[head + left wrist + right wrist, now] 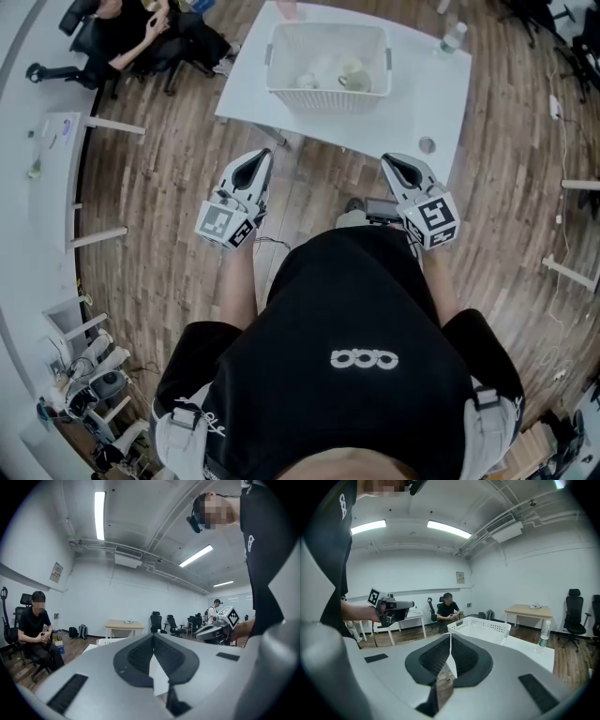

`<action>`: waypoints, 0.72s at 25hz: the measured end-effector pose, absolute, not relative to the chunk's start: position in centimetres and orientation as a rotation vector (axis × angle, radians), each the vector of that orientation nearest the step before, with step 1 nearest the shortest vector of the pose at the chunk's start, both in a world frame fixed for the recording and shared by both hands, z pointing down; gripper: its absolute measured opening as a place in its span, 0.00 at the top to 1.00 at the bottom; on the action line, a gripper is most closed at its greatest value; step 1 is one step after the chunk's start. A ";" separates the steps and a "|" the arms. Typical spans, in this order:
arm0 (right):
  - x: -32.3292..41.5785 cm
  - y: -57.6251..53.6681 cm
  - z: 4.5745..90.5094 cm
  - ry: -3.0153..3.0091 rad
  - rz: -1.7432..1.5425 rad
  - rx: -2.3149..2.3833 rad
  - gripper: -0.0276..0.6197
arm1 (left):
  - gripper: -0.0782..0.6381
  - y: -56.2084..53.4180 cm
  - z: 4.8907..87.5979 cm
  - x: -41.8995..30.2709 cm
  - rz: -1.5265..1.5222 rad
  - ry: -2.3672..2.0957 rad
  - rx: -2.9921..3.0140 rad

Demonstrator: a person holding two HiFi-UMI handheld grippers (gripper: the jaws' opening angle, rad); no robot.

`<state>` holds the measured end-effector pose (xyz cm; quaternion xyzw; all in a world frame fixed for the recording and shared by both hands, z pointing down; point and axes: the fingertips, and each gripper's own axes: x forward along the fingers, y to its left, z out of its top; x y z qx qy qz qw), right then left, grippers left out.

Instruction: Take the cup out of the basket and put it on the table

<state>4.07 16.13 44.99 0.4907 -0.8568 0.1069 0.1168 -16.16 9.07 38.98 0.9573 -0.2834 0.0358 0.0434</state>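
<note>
No words you can read: your shirt (281, 394) shows only a white linked-rings logo (364, 359); the wall notice (56, 572) is illegible.

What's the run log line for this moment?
stage: pre-grasp | left tongs: shut, empty | right tongs: shut, empty | cup: in basket on table, untouched

In the upper middle of the head view the basket (326, 101) is white, its walls patterned with rows of small holes, and the table (441, 94) is white too. The cup (353, 75) is pale cream. The floor (159, 178) is brown wood laid in planks. The left gripper (261, 159) and the right gripper (392, 163) are light grey, black round the jaws, each bearing black-and-white square markers. At the bottom, the person's shirt (375, 309) is black with a white emblem.
</note>
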 end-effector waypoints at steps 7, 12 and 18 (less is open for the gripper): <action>7.4 13.2 45.5 -2.532 0.336 1.423 0.92 | 0.88 6.4 39.2 -12.7 0.142 -0.882 2.928; 9.3 11.8 46.1 -2.529 0.356 1.426 0.92 | 0.88 4.8 39.5 -10.9 0.161 -0.875 2.936; 9.4 10.9 47.0 -2.525 0.389 1.406 0.92 | 0.88 3.6 39.9 -10.1 0.174 -0.857 2.925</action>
